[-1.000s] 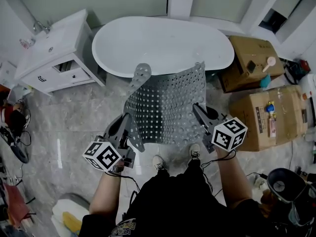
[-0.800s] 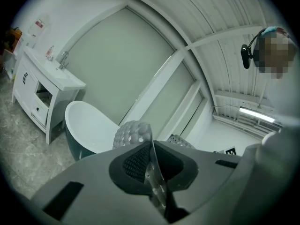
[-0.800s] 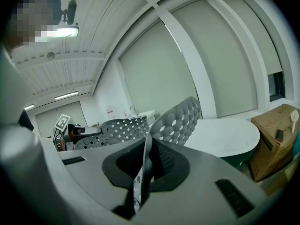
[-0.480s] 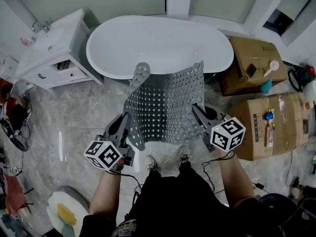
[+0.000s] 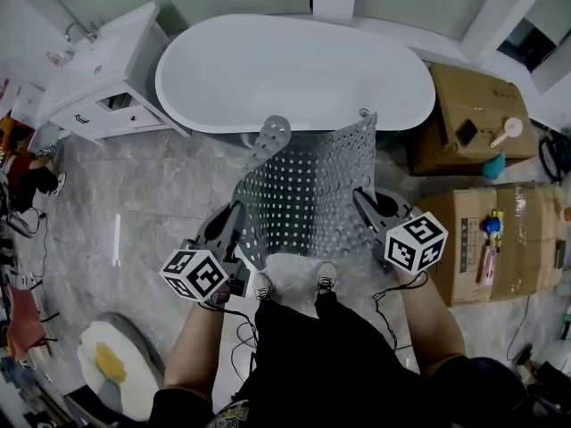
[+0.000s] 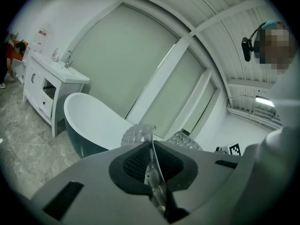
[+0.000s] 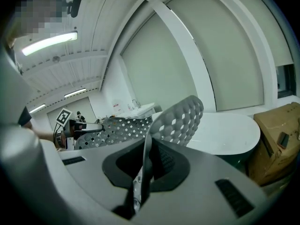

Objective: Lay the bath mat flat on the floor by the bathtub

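Observation:
The bath mat [image 5: 308,190] is a grey rubber sheet full of holes, held up in the air between my two grippers in front of the white bathtub [image 5: 294,74]. My left gripper [image 5: 234,214] is shut on its near left edge; the mat [image 6: 138,135] stands edge-on between those jaws. My right gripper [image 5: 361,199] is shut on the near right edge, the mat [image 7: 180,118] curling up beyond it. The mat's far left corner [image 5: 272,136] flops over and its far edge hangs near the tub's rim.
A white vanity cabinet [image 5: 103,74] stands left of the tub. Cardboard boxes [image 5: 477,119] sit to the right, a second box [image 5: 500,243] nearer. Grey marble floor [image 5: 152,194] lies under the mat. The person's shoes [image 5: 326,276] stand just behind it.
Both grippers have carried the mat toward the tub and a little lower. Its far edge now hangs closer to the tub's rim. Both grips stay shut.

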